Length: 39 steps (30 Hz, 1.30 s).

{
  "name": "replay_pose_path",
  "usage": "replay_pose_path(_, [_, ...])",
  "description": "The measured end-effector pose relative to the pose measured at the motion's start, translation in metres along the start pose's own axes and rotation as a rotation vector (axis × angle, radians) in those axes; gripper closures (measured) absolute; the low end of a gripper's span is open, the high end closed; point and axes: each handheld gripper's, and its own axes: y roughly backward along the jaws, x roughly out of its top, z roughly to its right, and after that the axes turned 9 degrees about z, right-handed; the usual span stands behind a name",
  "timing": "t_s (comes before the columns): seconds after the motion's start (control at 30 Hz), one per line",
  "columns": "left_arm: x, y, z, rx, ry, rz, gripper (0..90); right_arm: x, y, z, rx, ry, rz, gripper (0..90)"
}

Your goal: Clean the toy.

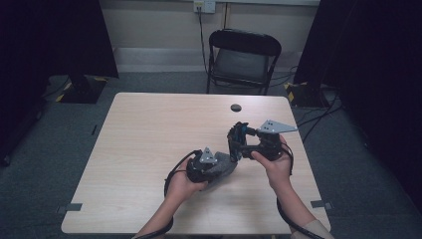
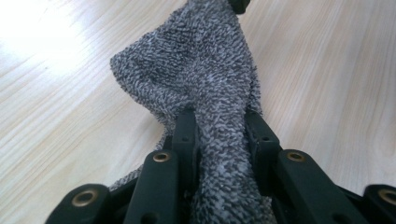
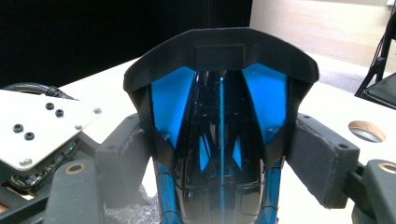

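While resting on the wooden table [image 1: 149,129], pinched in the left gripper [image 2: 219,126]: grey terry cloth [image 2: 201,70]. Clamped in the right gripper [image 3: 219,154] just beside it: black-and-blue glossy object [image 3: 219,116].

The grey looped terry cloth [image 2: 205,70] looks rough on the smooth, pale wood-grain table [image 2: 70,93]; beside the cloth, the glossy black-and-blue plastic shell [image 3: 219,140] shines.
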Motion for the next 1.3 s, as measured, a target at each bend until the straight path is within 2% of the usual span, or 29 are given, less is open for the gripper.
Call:
replay_pose_path(0.23, [-0.005, 0.010, -0.009, 0.030, 0.025, 0.017, 70.3, -0.005, -0.001, 0.000, 0.008, -0.006, -0.006, 25.6])
replay_pose_path(0.3, [-0.006, 0.020, -0.018, 0.065, 0.046, 0.043, 70.3, -0.007, -0.001, 0.000, 0.013, -0.008, -0.009, 25.6])
replay_pose_path(0.33, [-0.006, 0.020, -0.018, 0.065, 0.046, 0.043, 70.3, -0.007, -0.001, 0.000, 0.013, -0.008, -0.009, 25.6])
replay_pose_path(0.43, [-0.008, 0.031, -0.026, 0.101, 0.062, 0.061, 70.3, -0.016, -0.001, -0.002, 0.029, -0.014, -0.022, 25.6])
replay_pose_path(0.73, [-0.016, 0.056, -0.046, 0.194, 0.084, 0.070, 70.3, -0.045, -0.005, -0.008, 0.058, -0.021, -0.092, 25.6])
replay_pose_path(0.77, [-0.016, 0.058, -0.047, 0.207, 0.076, 0.067, 70.2, -0.046, -0.005, -0.009, 0.060, -0.023, -0.102, 25.5])
replay_pose_path(0.9, [-0.020, 0.063, -0.053, 0.234, 0.084, 0.064, 70.2, -0.048, -0.010, -0.010, 0.070, -0.007, -0.144, 25.6])
replay_pose_path(1.03, [-0.023, 0.069, -0.057, 0.256, 0.076, 0.052, 70.2, -0.047, -0.016, -0.012, 0.077, 0.004, -0.164, 25.6])
replay_pose_path(1.13, [-0.027, 0.072, -0.059, 0.269, 0.086, 0.064, 70.2, -0.045, -0.023, -0.013, 0.077, 0.011, -0.187, 25.5])
replay_pose_path(1.23, [-0.030, 0.076, -0.061, 0.286, 0.079, 0.063, 70.2, -0.045, -0.032, -0.016, 0.082, 0.027, -0.207, 25.6])
replay_pose_path(1.3, [-0.034, 0.079, -0.062, 0.284, 0.090, 0.074, 70.2, -0.046, -0.038, -0.019, 0.088, 0.037, -0.218, 25.6])
